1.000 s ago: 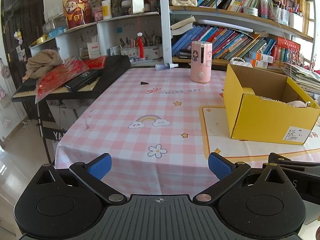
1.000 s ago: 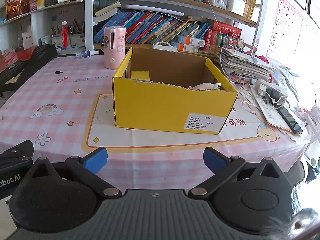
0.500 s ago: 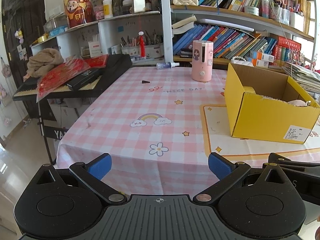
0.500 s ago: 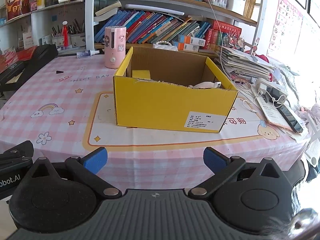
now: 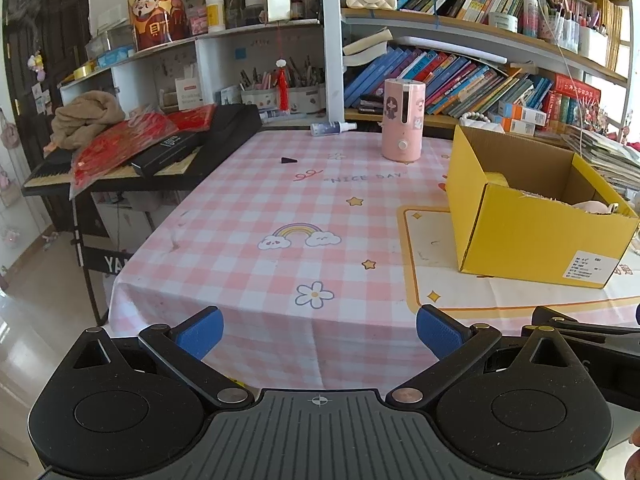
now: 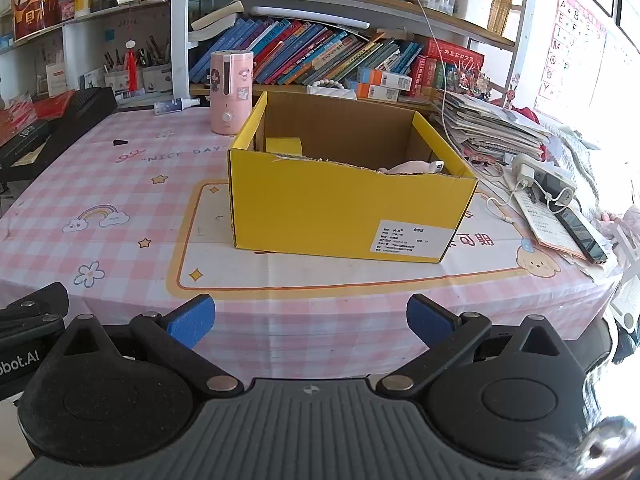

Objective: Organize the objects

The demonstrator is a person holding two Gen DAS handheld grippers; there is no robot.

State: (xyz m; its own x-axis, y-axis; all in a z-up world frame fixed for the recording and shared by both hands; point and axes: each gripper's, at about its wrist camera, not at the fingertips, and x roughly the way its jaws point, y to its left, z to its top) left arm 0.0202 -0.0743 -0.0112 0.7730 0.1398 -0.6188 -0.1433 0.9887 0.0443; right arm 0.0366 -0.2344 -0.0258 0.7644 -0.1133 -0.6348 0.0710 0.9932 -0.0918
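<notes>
An open yellow cardboard box [image 6: 348,208] stands on the pink checked tablecloth [image 5: 280,216]; it also shows at the right of the left wrist view [image 5: 532,232]. Inside it I see a yellow roll [image 6: 283,145] and a pale object [image 6: 408,167]. A pink cylinder appliance [image 5: 402,120] stands at the far edge, also in the right wrist view [image 6: 231,92]. A small spray bottle [image 5: 332,128] lies beside it. My left gripper [image 5: 319,330] is open and empty before the table's near edge. My right gripper [image 6: 310,320] is open and empty, facing the box.
A small black cone [image 5: 288,160] lies on the cloth. A keyboard with red packets [image 5: 132,148] stands left of the table. Bookshelves [image 5: 460,76] run behind. Stacked papers [image 6: 492,128], a charger [image 6: 528,168] and a phone [image 6: 580,232] lie right of the box.
Both grippers have drawn back slightly from the table, so the table and box appear a little farther. Both stay open and empty.
</notes>
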